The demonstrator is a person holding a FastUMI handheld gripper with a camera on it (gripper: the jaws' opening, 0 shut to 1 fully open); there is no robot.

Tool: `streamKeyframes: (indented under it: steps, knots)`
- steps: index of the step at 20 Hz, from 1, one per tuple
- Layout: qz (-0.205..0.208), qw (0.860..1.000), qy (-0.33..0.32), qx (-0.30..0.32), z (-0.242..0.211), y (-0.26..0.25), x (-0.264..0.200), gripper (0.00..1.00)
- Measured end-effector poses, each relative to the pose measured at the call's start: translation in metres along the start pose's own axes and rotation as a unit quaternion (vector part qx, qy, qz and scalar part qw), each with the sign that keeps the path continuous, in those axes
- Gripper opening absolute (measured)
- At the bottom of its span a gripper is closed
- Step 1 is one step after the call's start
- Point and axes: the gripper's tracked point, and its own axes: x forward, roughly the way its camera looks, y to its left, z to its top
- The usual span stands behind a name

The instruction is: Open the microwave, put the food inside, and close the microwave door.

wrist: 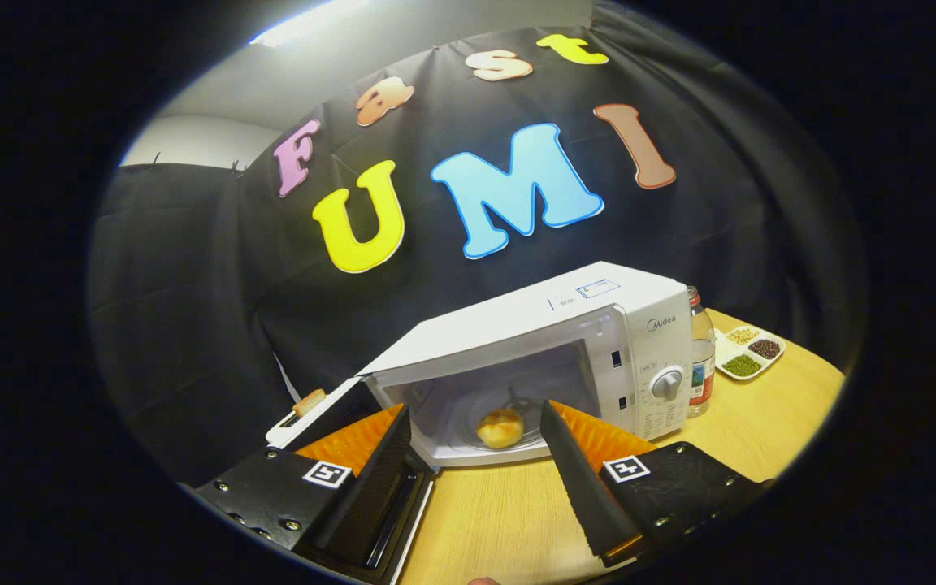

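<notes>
Wood-grain table (pixel 769 422) carries a white microwave (pixel 565 349) before the black cloth wall, door (pixel 338 422) swung open, bun (pixel 500 428) inside it, bottle (pixel 701 357) and tray (pixel 748 351) beside it, claw (pixel 476 443) spread wide, empty.

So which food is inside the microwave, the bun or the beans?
The round bun. It sits on the glass plate inside the open microwave, just beyond the open tongs. The beans are in the divided tray out on the table.

Sharp fisheye view, overhead ceiling light.
</notes>
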Motion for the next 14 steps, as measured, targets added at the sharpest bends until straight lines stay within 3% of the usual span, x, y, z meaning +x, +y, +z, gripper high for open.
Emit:
streamKeyframes:
  steps: [10,14]
  knots:
    - [0.084,0.994,-0.025,-0.07,0.004,0.089,-0.093,0.97]
    - [0.137,0.986,-0.023,-0.092,-0.004,0.134,-0.118,0.97]
